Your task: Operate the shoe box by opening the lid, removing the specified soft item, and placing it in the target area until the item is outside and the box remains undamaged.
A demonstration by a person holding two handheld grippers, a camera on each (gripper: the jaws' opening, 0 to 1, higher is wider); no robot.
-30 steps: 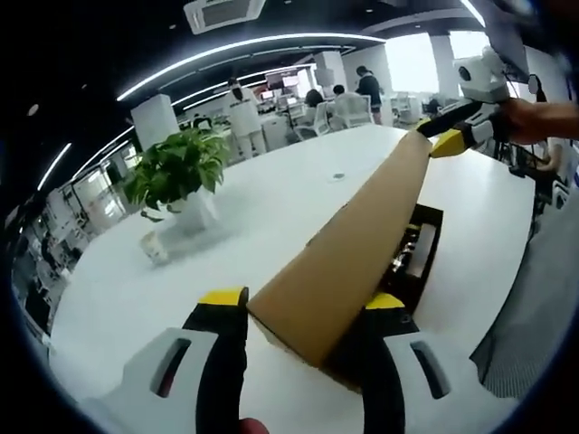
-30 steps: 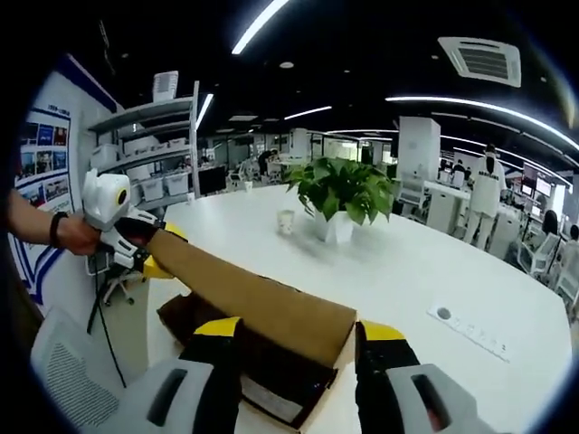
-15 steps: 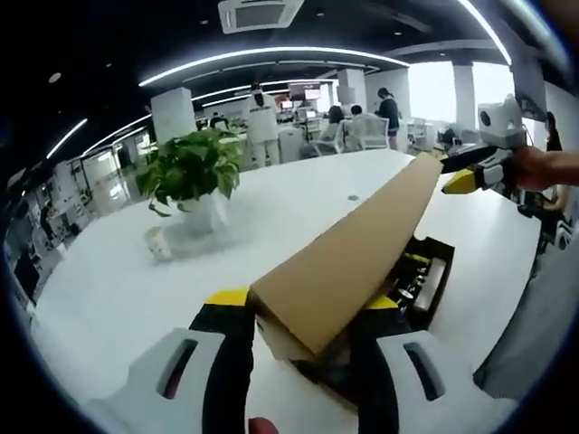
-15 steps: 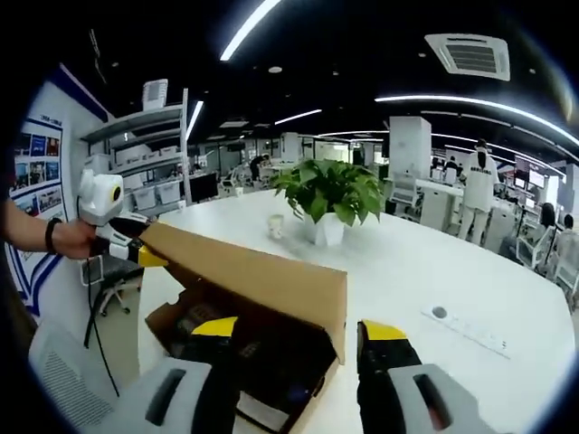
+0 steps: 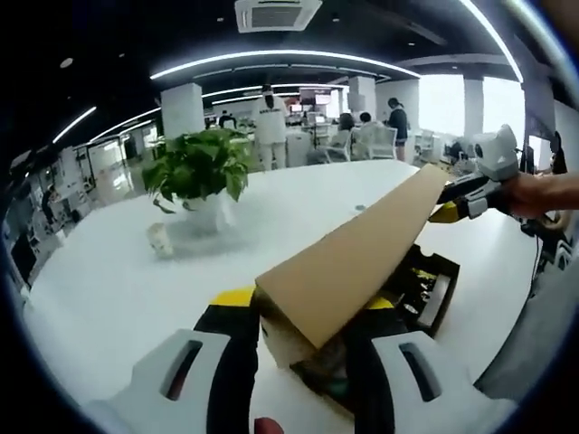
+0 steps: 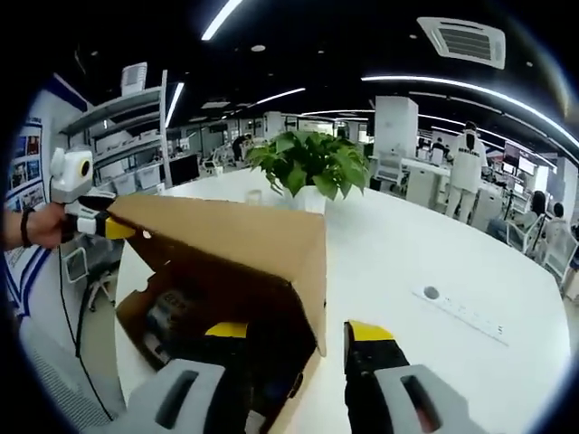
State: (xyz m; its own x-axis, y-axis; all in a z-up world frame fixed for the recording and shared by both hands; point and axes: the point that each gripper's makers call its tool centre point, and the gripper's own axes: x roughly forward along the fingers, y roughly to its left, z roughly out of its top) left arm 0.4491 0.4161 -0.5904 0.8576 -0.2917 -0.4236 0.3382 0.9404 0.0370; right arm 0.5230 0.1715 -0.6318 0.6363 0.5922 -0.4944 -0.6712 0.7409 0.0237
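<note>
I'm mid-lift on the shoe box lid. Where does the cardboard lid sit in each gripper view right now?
Left gripper view: the lid runs as a tan slab from bottom centre, between this view's jaws, up to the right.
Right gripper view: the lid spans left to centre, raised over the open box.
Shared landmark: the potted plant on the white table.

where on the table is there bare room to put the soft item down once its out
Bare white table lies between the shoe box and the table socket, beyond the raised lid. It is crowded near the potted plant and paper cup.
</note>
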